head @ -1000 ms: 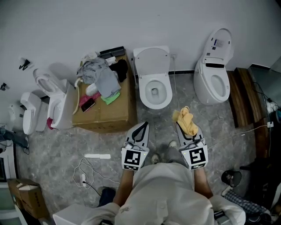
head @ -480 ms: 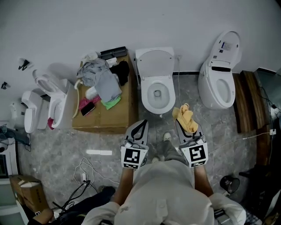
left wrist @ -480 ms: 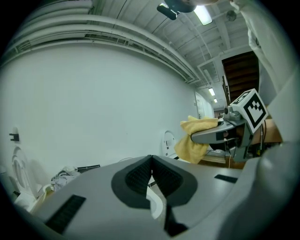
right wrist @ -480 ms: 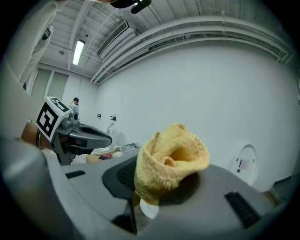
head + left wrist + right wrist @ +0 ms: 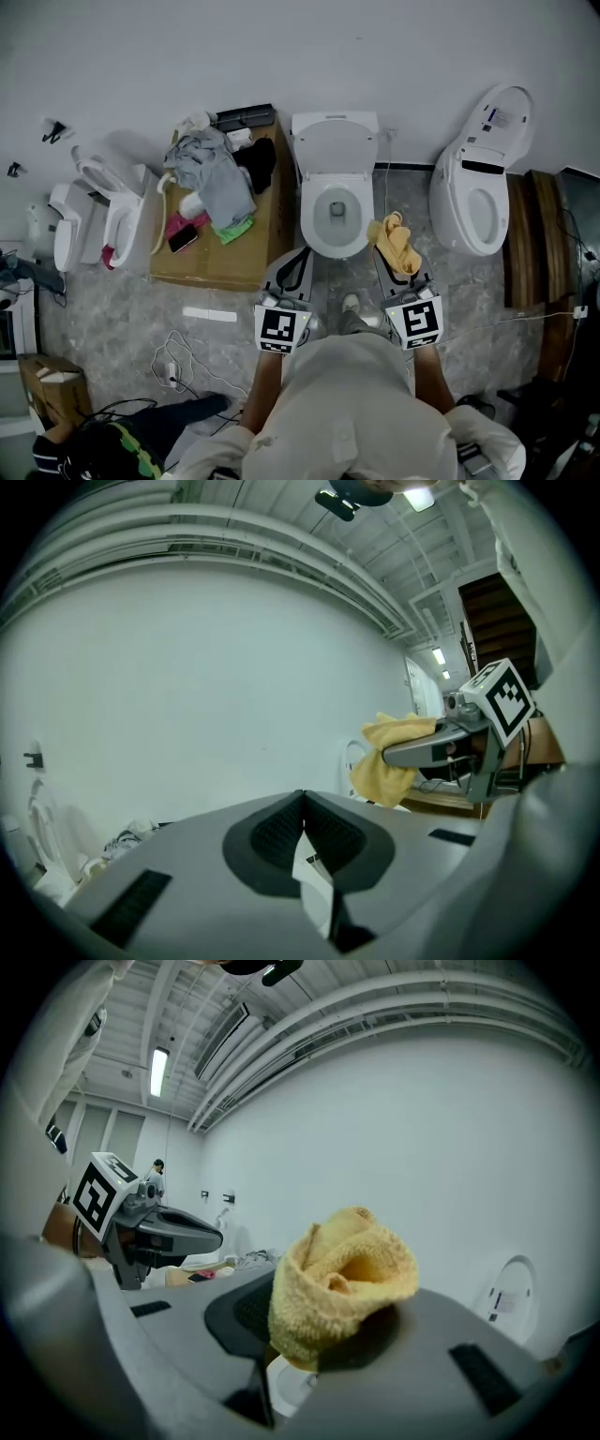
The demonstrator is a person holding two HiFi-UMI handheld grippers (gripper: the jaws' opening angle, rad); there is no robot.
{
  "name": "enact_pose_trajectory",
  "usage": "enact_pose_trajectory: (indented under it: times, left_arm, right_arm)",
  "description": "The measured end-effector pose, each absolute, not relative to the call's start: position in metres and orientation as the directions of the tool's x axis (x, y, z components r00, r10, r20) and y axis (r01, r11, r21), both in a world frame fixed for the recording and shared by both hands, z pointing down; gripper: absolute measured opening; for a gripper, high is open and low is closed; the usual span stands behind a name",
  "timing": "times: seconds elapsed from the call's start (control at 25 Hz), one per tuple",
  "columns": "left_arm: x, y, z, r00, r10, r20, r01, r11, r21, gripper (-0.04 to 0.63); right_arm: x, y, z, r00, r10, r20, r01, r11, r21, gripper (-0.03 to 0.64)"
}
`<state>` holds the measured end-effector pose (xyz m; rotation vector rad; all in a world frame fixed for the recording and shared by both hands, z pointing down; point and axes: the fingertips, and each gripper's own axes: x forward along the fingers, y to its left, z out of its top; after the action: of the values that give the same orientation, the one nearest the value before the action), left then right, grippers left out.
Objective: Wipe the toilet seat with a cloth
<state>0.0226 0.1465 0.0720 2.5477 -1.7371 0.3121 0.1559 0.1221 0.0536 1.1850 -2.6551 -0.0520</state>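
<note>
Bulging from the right claw, crumpled yellow cloth

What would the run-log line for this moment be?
left gripper: shut, empty | right gripper: shut on yellow cloth | toilet seat: cloth not on it yet

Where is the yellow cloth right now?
In the head view, the yellow cloth is clamped in the right gripper, right of centre, just at the right edge of the middle toilet.
</note>
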Motion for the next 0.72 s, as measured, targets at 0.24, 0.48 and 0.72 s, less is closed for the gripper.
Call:
enact_pose_trajectory:
  times: [0.24, 0.48, 0.72]
  left_arm:
    - [0.032, 0.11, 0.076, 0.295, -0.933, 0.207, -0.944, -0.318, -0.086, 0.014]
    - [0.036, 0.092, 0.086, 0.249, -0.939, 0.237, -0.958, -0.275, -0.083, 0.014]
    - [0.034, 0.078, 0.096, 0.234, -0.938, 0.255, -0.959, -0.266, -0.098, 0.014]
  right_arm:
    - [0.169, 0.078, 0.061, -0.679, -0.706, 0.2, -0.701, 0.705, 0.11, 0.086]
    - [0.176, 0.049, 0.072, -0.705, -0.675, 0.219, -0.674, 0.733, 0.091, 0.086]
    - [0.172, 0.032, 0.091, -0.719, -0.657, 0.225, -0.663, 0.746, 0.061, 0.086]
